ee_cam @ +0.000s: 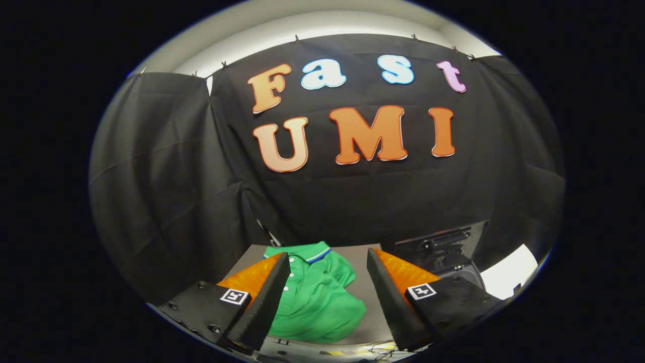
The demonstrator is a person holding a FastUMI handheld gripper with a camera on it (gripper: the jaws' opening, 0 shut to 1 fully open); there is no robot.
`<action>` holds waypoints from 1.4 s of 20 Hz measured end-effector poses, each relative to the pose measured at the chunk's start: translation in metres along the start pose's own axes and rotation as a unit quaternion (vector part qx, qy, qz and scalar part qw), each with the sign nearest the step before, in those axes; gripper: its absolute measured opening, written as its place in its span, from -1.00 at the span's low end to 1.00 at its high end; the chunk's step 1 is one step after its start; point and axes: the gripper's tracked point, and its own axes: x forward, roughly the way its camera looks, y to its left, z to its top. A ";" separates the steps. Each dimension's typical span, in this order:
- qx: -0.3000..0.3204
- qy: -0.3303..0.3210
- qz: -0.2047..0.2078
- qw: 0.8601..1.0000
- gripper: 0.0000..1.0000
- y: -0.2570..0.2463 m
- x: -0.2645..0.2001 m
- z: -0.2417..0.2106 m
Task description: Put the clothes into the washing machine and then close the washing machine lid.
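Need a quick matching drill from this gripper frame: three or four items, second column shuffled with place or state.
Items
1. green polo shirt
2. gripper
3. dark washing machine
4. grey table top

Descriptions
A. open, fingers apart above the table
B. crumpled, lying between and just ahead of the fingers
C. beyond the right finger, beside the table
D. flat surface under the shirt

Pairs: 1-B, 2-A, 3-C, 4-D
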 end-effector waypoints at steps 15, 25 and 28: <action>-0.018 0.153 0.052 0.987 0.98 0.053 0.059 -0.118; -0.048 0.188 0.023 0.981 0.97 0.053 0.071 -0.157; -0.041 0.190 0.029 0.980 0.95 0.054 0.074 -0.158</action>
